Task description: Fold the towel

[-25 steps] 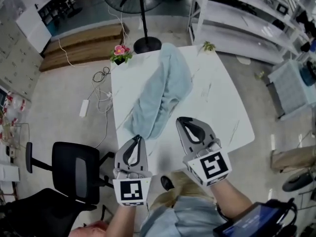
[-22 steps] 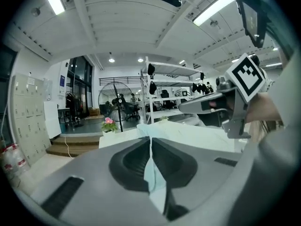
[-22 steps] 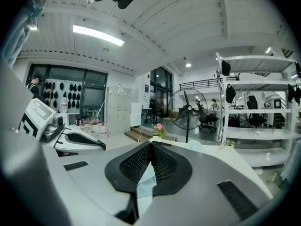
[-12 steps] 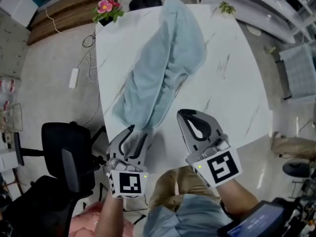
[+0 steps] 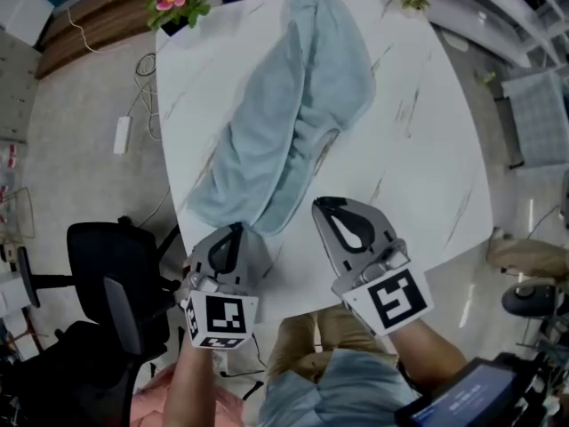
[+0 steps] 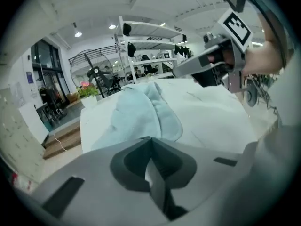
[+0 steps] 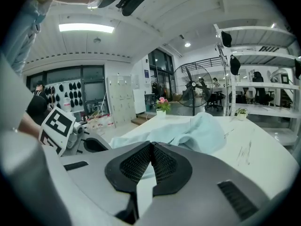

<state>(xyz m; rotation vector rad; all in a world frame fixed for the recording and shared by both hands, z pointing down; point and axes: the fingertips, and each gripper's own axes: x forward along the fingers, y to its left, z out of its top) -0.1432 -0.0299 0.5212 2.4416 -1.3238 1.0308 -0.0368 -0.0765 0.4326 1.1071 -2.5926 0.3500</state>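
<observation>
So you're still at the first grab. The crumpled pale-blue terry towel (image 5: 293, 105) on the white marble-look table (image 5: 418, 149) ends at your left gripper's (image 5: 235, 229) tip. Its jaws have just been closing and now meet, with no cloth showing between them. Your right gripper (image 5: 320, 205), just right of that corner, is pressed together and empty. Next, reopen both and pinch the near edge.

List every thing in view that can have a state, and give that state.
towel, bunched lengthwise, not yet folded, lying on the table.
left gripper, fingers just closed, shut at the towel's near end; grip on it unclear.
right gripper, fingers shut, empty, over bare table.
potted flowers, upright at the table's far corner.
</observation>
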